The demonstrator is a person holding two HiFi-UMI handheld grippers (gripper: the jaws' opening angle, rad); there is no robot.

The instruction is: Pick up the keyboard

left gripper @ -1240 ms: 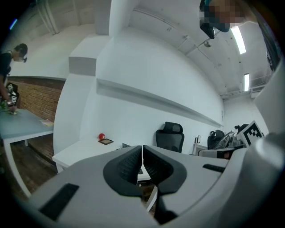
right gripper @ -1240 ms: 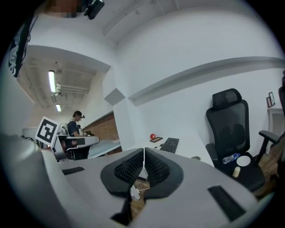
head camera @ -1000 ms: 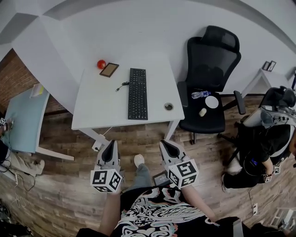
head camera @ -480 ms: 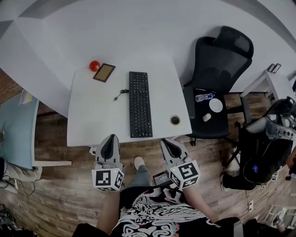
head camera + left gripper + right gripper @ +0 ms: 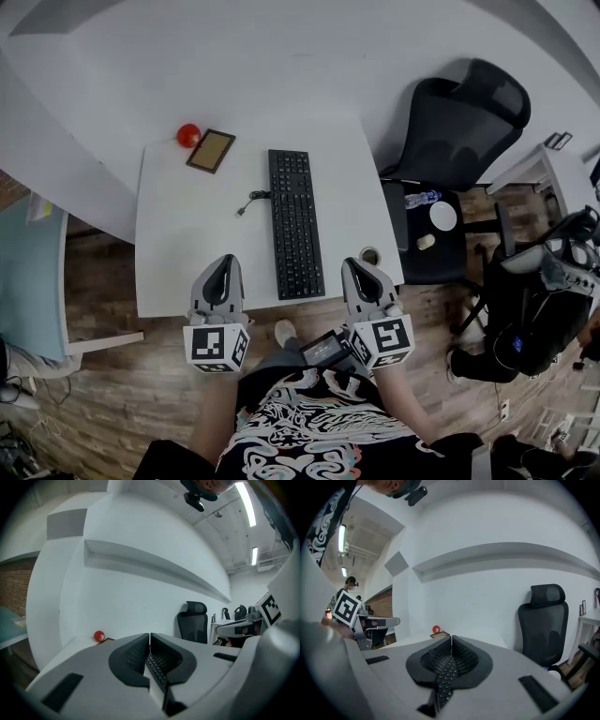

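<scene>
A long black keyboard [image 5: 295, 225] lies lengthwise on the white desk [image 5: 178, 244], its thin cable [image 5: 251, 202] curling off to the left. My left gripper [image 5: 225, 266] is at the desk's near edge, left of the keyboard's near end, and it is shut and empty. My right gripper [image 5: 357, 270] mirrors it on the right side, also shut and empty. In the left gripper view the jaws [image 5: 149, 637] meet, with keyboard [image 5: 158, 668] keys showing behind them. In the right gripper view the jaws [image 5: 452, 639] are likewise together in front of the keyboard [image 5: 445, 677].
A red ball [image 5: 188, 135] and a small brown-faced tablet [image 5: 210, 150] sit at the desk's far left corner. A round cable hole [image 5: 369, 255] is near the right gripper. A black office chair [image 5: 464, 122] stands to the right, with a bottle [image 5: 422, 199] on its seat.
Both grippers have travelled forward from over the wooden floor to the desk's near edge. They now flank the keyboard's near end. Their jaws stayed shut.
</scene>
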